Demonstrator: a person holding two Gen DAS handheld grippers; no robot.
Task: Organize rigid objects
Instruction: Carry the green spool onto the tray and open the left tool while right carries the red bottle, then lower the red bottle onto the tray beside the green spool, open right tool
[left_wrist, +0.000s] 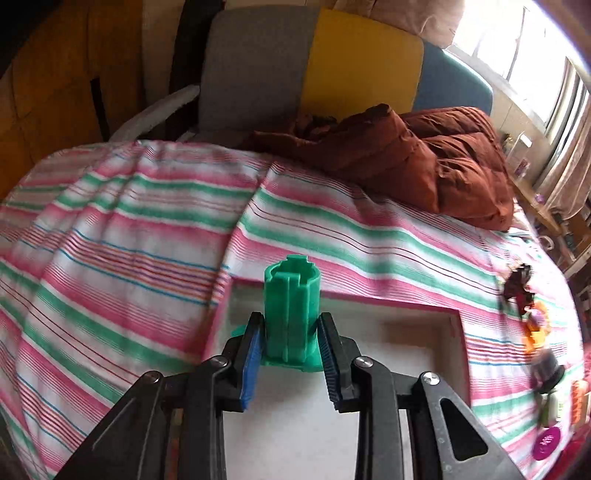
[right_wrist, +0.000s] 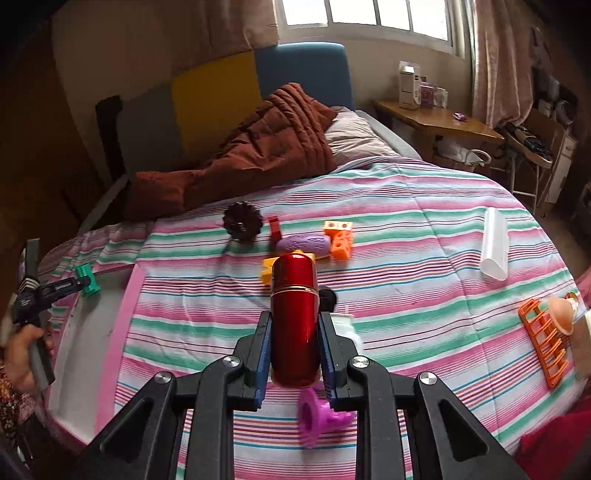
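My left gripper (left_wrist: 291, 334) is shut on a green plastic cylinder piece (left_wrist: 291, 310) and holds it over the far edge of a pink-rimmed white box (left_wrist: 406, 325). It also shows in the right wrist view (right_wrist: 79, 282) at the far left, with the green piece (right_wrist: 88, 279). My right gripper (right_wrist: 294, 325) is shut on a shiny red capsule-shaped container (right_wrist: 294, 317) above the striped bed. Loose items lie beyond it: a dark ridged disc (right_wrist: 242, 221), a purple oval (right_wrist: 303, 243), orange cubes (right_wrist: 340, 240), a yellow piece (right_wrist: 269, 271).
A clear tube (right_wrist: 494, 243) and an orange rack (right_wrist: 545, 343) lie at right. A magenta funnel-shaped piece (right_wrist: 317, 415) lies under my right gripper. A rust-brown quilt (right_wrist: 255, 155) is bunched at the bed's head. A wooden side table (right_wrist: 439, 118) stands by the window.
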